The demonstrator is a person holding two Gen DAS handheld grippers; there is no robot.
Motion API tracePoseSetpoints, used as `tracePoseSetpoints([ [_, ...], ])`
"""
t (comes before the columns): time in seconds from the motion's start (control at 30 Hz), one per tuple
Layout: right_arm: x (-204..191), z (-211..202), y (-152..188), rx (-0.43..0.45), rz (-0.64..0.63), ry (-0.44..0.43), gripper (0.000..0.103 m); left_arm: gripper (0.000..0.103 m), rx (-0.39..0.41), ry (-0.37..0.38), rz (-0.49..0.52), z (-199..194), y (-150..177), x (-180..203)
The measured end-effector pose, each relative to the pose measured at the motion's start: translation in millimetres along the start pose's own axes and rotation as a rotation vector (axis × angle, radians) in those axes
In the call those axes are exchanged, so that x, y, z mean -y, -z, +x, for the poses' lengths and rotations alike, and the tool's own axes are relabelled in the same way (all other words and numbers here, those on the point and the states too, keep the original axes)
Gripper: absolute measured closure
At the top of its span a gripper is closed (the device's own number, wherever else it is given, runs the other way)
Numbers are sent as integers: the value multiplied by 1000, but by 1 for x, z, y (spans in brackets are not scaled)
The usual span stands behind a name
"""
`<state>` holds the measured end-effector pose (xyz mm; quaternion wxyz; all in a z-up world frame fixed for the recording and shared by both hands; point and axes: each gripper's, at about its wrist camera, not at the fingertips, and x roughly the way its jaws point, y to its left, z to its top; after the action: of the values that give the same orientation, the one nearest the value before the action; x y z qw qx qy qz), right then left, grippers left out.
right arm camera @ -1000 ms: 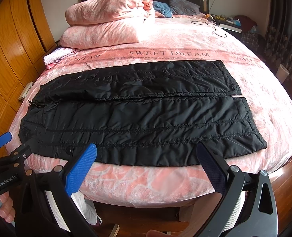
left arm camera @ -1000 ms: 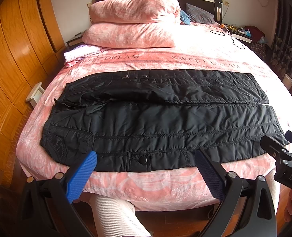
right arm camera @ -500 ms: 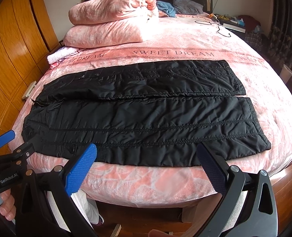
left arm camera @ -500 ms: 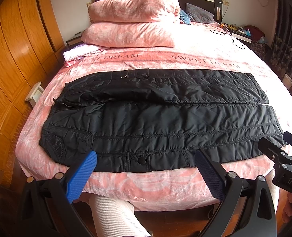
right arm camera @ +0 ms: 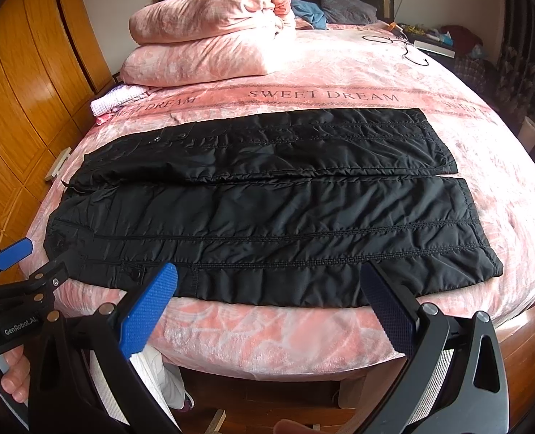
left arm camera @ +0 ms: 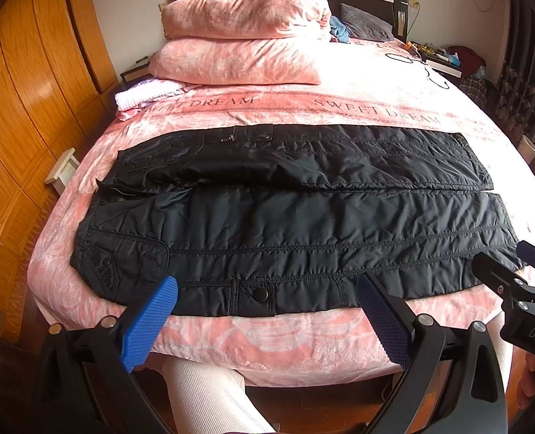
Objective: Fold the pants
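A: Where are the pants (left arm camera: 296,224) rn?

B: Flat on the bed (left arm camera: 303,340), laid crosswise along the near edge. Waist end twd the bed's left edge by the wooden wardrobe (left arm camera: 25,108), leg cuffs twd the right edge. Black quilted fabric, two legs side by side, the far leg's top overlapping the near one a bit at the waist.

A: And the left hand-held gripper (left arm camera: 267,322)?

B: Released, blue pads spread wide, nothing between them. It hangs just off the near edge of the bed, in front of the snap tab on the near leg's hem side (not touching the fabric, as far as I can see).

A: Right hand-held gripper (right arm camera: 271,311)?

B: Same, released w/ pads wide apart, hovering at the near edge in front of the lower half of the near leg. Empty. In the left wrist view its tip shows by the near cuff at the bed's right side.

A: Anything else on the bed?

B: Two pink pillows (right arm camera: 209,39) stacked at the head end, a small folded white-and-pink cloth (left arm camera: 144,94) by the left edge below them, a black cable (right arm camera: 408,50) near the far right corner. Bedspread reads "SWEET DREAM" just beyond the pants.

A: Person visible?

B: A white-trousered leg (left arm camera: 209,394) below the bed's near edge, btw the left gripper's fingers.
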<state>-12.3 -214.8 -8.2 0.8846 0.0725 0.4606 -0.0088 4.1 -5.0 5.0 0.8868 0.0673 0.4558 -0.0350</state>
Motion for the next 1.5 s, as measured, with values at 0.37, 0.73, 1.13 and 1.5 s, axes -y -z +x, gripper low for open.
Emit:
tracePoseSetpoints([
  [0.37, 7, 15, -17, -22, -29, -41, 2, 4, -22, 66, -33, 17, -9, -4],
  [0.73, 76, 120, -148, -149, -161, -161, 2, 4, -195, 223, -32, 126, -121, -19],
  [1.13, 93, 295, -266, -359, -417, -170, 2, 4, -339, 437, 280, 291, -235, 32],
  [1.5, 79, 375, -274, -484, -669, -198, 9, 4, -354, 595, 357, 347, -265, 49],
])
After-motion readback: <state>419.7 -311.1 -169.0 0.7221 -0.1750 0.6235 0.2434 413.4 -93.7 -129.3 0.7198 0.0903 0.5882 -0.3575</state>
